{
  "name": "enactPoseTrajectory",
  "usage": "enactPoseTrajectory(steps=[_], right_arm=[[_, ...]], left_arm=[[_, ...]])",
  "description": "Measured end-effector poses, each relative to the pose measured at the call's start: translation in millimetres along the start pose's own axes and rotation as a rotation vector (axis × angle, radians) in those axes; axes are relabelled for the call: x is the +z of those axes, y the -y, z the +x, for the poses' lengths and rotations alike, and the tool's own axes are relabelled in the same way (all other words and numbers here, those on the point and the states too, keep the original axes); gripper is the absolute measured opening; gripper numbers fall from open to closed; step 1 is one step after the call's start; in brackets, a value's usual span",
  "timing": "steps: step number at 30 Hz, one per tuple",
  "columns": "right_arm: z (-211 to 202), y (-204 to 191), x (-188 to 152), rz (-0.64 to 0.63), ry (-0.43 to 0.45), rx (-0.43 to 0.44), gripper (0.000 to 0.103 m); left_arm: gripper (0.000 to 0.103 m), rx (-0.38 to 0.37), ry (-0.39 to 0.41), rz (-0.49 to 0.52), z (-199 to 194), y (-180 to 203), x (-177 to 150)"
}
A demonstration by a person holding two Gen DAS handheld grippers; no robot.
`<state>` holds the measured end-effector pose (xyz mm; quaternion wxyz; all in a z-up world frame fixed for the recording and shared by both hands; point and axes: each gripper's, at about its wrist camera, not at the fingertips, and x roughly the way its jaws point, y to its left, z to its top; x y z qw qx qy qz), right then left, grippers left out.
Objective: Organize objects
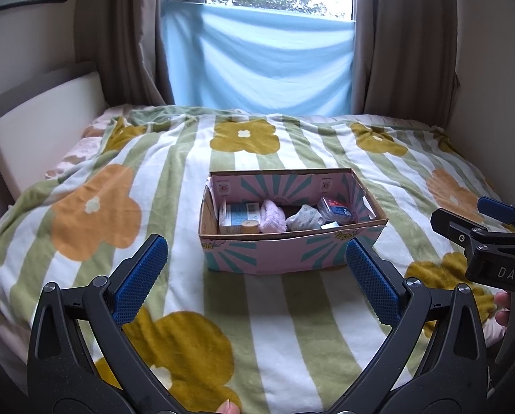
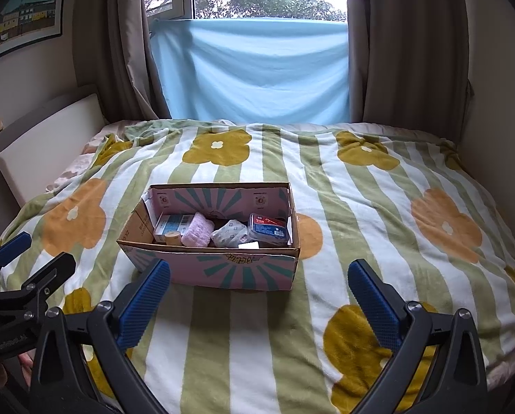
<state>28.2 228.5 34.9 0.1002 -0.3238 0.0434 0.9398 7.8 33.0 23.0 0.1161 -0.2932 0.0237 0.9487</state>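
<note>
Box (image 1: 285, 252) full of small things on the bed (image 1: 174, 179), middle of frame.
Left gripper (image 1: 257, 258) and right gripper (image 2: 259, 276) both spread wide, holding nothing.

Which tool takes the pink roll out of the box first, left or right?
Left, probably. Both tools are open and short of the box. The pink roll sits in the box's left half, nearly centred between the left tool fingers; the right tool lines up further right.
</note>
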Motion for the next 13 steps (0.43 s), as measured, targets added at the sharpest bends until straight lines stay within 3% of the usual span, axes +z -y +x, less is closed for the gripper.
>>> enactPoseTrajectory(steps=[3, 13], right_arm=[[-0.3, 1.5, 0.0, -0.001, -0.001, 0.001, 0.102], [4.0, 3.3, -1.7, 0.002, -0.006, 0.001, 0.102]], left_arm=[[0.103, 0.042, 0.017, 0.012, -2.2, 4.0, -0.1], [0.103, 0.006, 0.060, 0.000, -3.1, 3.3, -1.9]])
